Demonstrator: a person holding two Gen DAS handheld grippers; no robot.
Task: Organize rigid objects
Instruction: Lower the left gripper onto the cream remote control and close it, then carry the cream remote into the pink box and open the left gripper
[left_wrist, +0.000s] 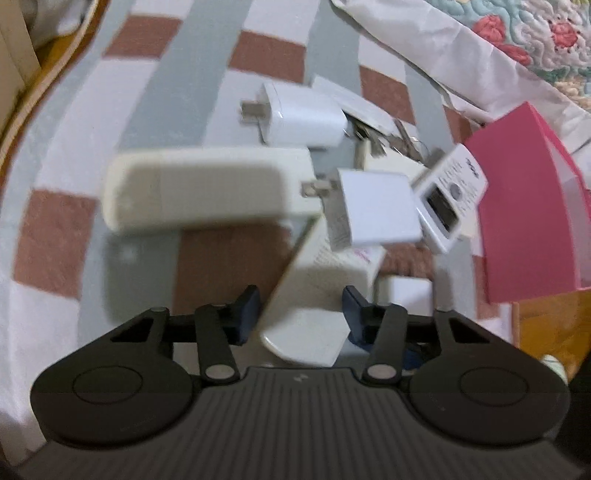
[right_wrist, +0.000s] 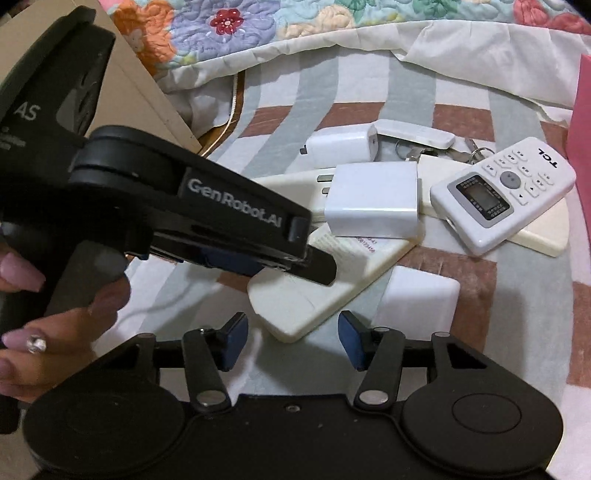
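A cream remote (left_wrist: 314, 295) lies label side up on the checked bedspread (left_wrist: 66, 122), its far end under a white square plug adapter (left_wrist: 376, 206). My left gripper (left_wrist: 301, 306) straddles its near end, with both blue pads against its long edges. In the right wrist view the same cream remote (right_wrist: 295, 295) points at my right gripper (right_wrist: 291, 332), which stands open with gaps on either side of the remote's tip. The left gripper (right_wrist: 321, 273) reaches in from the left over the remote, held by a hand (right_wrist: 55, 332).
The pile holds a TCL remote with a screen (right_wrist: 502, 192), a second white charger (right_wrist: 340, 147), a long cream remote (left_wrist: 207, 188), keys (right_wrist: 476, 151) and a white block (right_wrist: 417, 295). A pink box (left_wrist: 532, 221) stands to the right. A floral quilt (right_wrist: 258, 26) lies behind.
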